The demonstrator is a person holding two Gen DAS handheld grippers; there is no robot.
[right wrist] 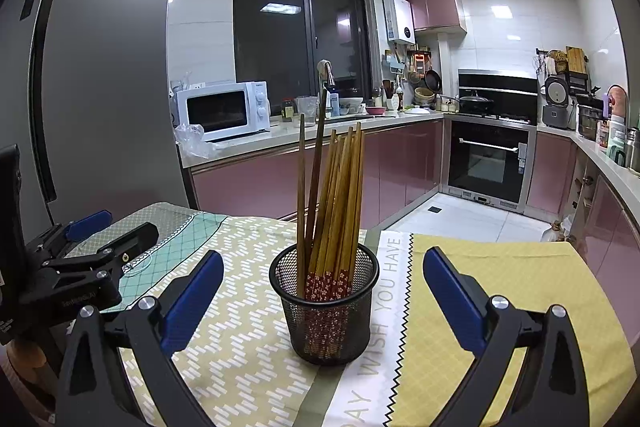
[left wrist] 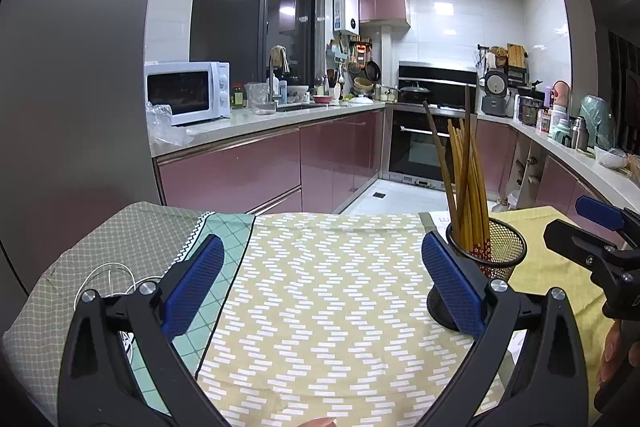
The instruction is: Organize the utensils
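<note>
A black mesh cup (right wrist: 326, 311) stands on the cloth-covered table and holds several wooden chopsticks (right wrist: 340, 195), some with red patterned ends. My right gripper (right wrist: 323, 287) is open and empty, its blue pads either side of the cup and a little nearer to me. In the left wrist view the cup (left wrist: 502, 251) and chopsticks (left wrist: 466, 179) are at the right, just beyond the right pad. My left gripper (left wrist: 322, 283) is open and empty over the patterned cloth. The right gripper (left wrist: 592, 231) shows at that view's right edge, and the left gripper (right wrist: 92, 239) at the right wrist view's left edge.
The table carries an olive zigzag cloth (left wrist: 320, 307), a yellow cloth (right wrist: 500, 287) and a grey-green cloth (left wrist: 120, 251) with a white cable (left wrist: 108, 279). Beyond the table edge are pink kitchen cabinets (left wrist: 340, 163), a microwave (right wrist: 224, 109) and a grey fridge (right wrist: 104, 87).
</note>
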